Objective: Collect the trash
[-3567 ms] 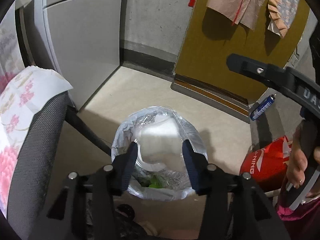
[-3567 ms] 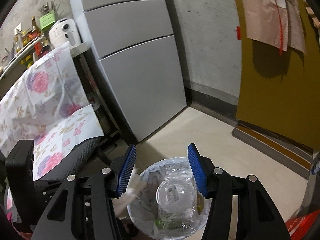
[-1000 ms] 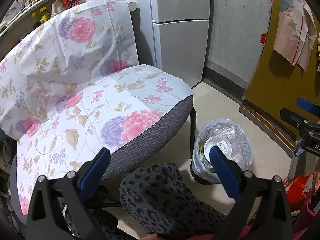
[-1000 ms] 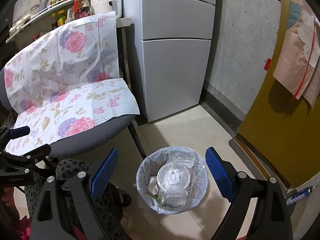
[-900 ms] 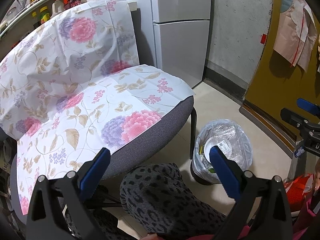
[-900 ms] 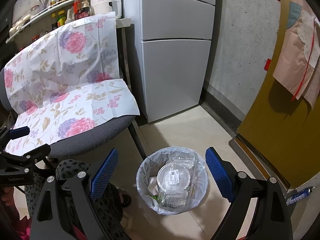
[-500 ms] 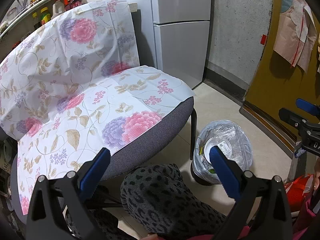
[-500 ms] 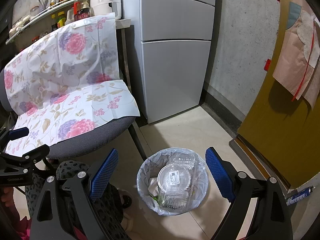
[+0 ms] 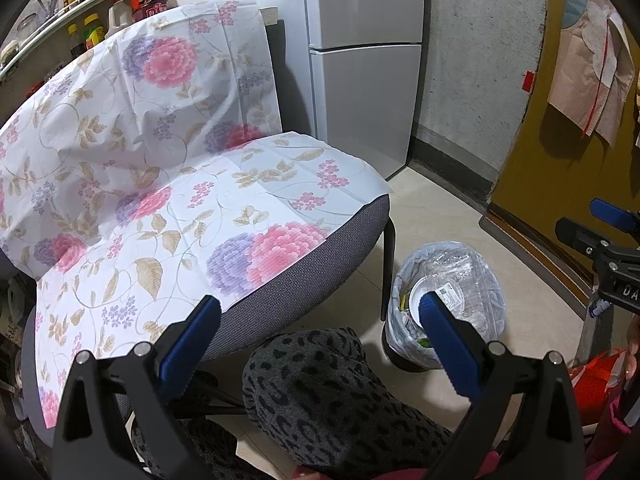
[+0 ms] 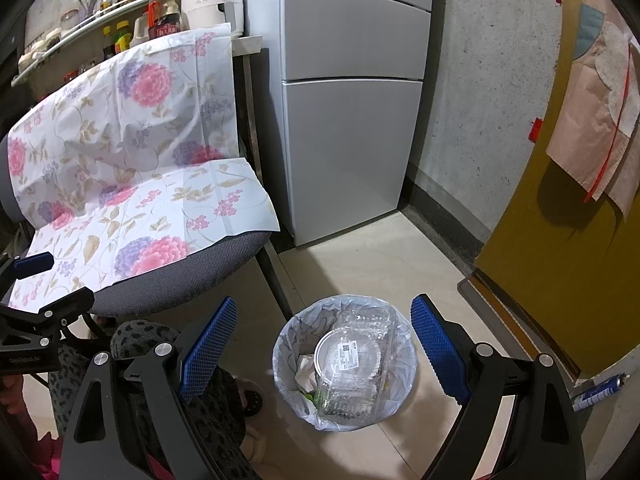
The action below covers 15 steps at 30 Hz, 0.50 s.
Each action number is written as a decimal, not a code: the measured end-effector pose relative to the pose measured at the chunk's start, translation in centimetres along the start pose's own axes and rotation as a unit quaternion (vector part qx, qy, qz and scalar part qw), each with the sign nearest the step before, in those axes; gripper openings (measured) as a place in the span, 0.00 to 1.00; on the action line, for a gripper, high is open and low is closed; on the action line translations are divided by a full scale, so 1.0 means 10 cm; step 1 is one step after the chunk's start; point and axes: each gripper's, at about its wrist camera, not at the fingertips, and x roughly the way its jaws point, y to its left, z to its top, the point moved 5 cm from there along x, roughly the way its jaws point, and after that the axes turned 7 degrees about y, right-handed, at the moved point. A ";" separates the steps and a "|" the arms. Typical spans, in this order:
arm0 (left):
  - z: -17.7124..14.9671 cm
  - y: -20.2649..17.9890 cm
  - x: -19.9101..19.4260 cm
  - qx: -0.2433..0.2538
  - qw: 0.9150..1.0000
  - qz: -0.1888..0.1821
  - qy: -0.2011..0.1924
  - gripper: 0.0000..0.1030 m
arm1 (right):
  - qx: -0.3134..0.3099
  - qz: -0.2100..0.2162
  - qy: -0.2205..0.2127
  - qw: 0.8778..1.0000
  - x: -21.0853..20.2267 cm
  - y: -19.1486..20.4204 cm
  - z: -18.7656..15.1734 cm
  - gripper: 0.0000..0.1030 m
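A small trash bin (image 10: 282,376) lined with a clear bag stands on the floor beside the chair. It holds clear plastic food containers (image 10: 352,356) and some white paper (image 10: 306,372). My right gripper (image 10: 323,303) hangs well above the bin, open wide, with nothing between its blue pads. My left gripper (image 9: 319,302) is also open and empty, held over the person's knee, with the bin (image 9: 494,280) low at its right finger. Each gripper shows at the edge of the other's view.
A grey chair draped with a floral cloth (image 9: 200,200) fills the left. Behind it stand a grey fridge (image 10: 352,120) and a shelf of bottles. A yellow door (image 10: 560,260) is on the right, a spray can (image 10: 600,390) at its foot. A leopard-print leg (image 9: 320,392) is below.
Since 3.6 s ago both grippers have drawn up and back from the bin and opened wider; the white trash between the left fingers is gone. Over the last second almost nothing moved.
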 end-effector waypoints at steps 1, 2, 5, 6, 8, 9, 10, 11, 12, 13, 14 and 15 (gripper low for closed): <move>0.00 0.00 0.00 0.000 1.000 0.000 0.000 0.93 | 0.000 0.000 0.000 1.000 0.00 0.00 0.00 0.86; 0.00 0.01 -0.01 0.001 1.000 -0.001 0.000 0.93 | 0.000 0.000 0.000 1.000 0.00 0.00 0.00 0.86; 0.01 0.02 -0.01 0.001 1.000 0.000 -0.001 0.93 | -0.001 0.000 0.000 1.000 0.01 0.00 0.00 0.86; 0.00 0.01 -0.01 0.000 1.000 0.000 0.000 0.93 | -0.002 0.000 0.000 1.000 0.00 0.00 0.00 0.86; 0.00 0.01 0.00 0.000 1.000 0.000 0.000 0.93 | -0.002 0.000 0.001 1.000 0.01 0.00 0.00 0.86; 0.00 0.01 0.00 0.000 1.000 0.000 0.000 0.93 | -0.001 0.000 0.001 1.000 0.01 0.00 0.00 0.86; 0.00 0.01 0.00 0.001 1.000 0.000 0.000 0.93 | -0.001 -0.001 0.001 1.000 0.01 0.00 0.00 0.86; 0.00 0.01 -0.02 0.000 1.000 0.000 0.000 0.93 | 0.000 -0.001 0.000 1.000 0.01 0.00 0.01 0.86; 0.01 0.01 -0.02 0.000 1.000 0.000 0.000 0.93 | -0.001 -0.001 0.000 1.000 0.02 0.00 0.01 0.86; 0.01 0.01 -0.02 0.000 1.000 0.000 -0.001 0.93 | -0.002 0.000 0.000 1.000 0.01 -0.01 0.01 0.86; 0.01 0.01 -0.02 0.000 1.000 0.000 -0.001 0.93 | -0.001 0.000 0.001 1.000 0.01 0.00 0.01 0.86; 0.00 0.00 -0.02 0.000 1.000 0.001 -0.001 0.93 | -0.002 0.000 0.001 1.000 0.02 0.00 0.01 0.86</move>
